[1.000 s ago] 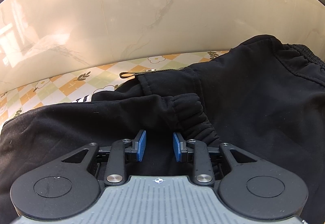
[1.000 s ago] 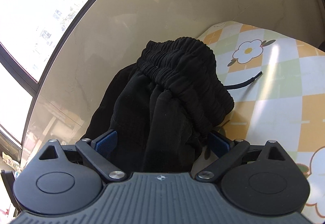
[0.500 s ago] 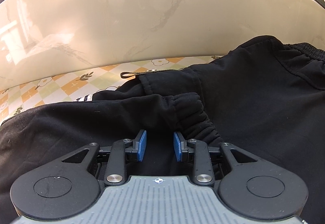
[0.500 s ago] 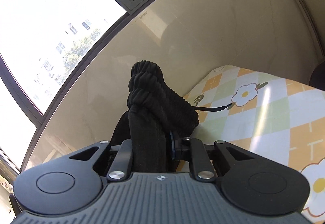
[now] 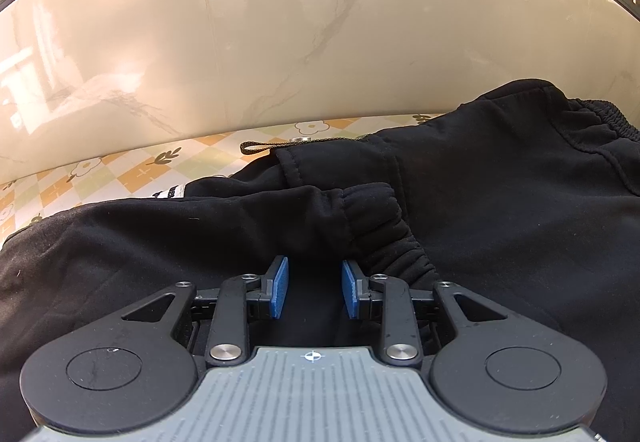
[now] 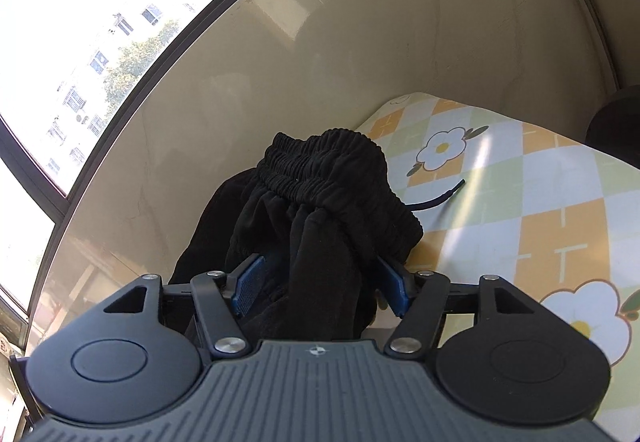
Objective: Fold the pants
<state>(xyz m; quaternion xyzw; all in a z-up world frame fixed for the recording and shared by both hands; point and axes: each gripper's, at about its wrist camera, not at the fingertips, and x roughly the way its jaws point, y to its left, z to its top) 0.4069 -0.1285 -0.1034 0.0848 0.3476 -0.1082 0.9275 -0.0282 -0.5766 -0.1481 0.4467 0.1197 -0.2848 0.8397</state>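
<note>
Black pants [image 5: 480,209] lie spread on the flowered tablecloth [image 5: 120,169], one cuffed leg end [image 5: 372,217] folded over the body. My left gripper [image 5: 314,290] hovers just above the fabric near that cuff, partly open, nothing between its blue pads [image 5: 278,286]. In the right wrist view the ribbed elastic waistband [image 6: 328,177] bunches up in front of my right gripper [image 6: 320,282]. Its jaws stand wide apart with a fold of the pants between them; the pads do not press it. A black drawstring [image 6: 436,199] trails onto the cloth.
A glossy beige marble wall [image 5: 280,41] rises right behind the table. A black loop with a metal snap [image 5: 276,143] lies by the pants. Windows [image 6: 100,21] sit above the wall. A dark rounded object [image 6: 616,117] is at the far right edge.
My right gripper was shut on the waistband half a second ago and has opened wide; the waistband has dropped lower. The left gripper has hardly moved.
</note>
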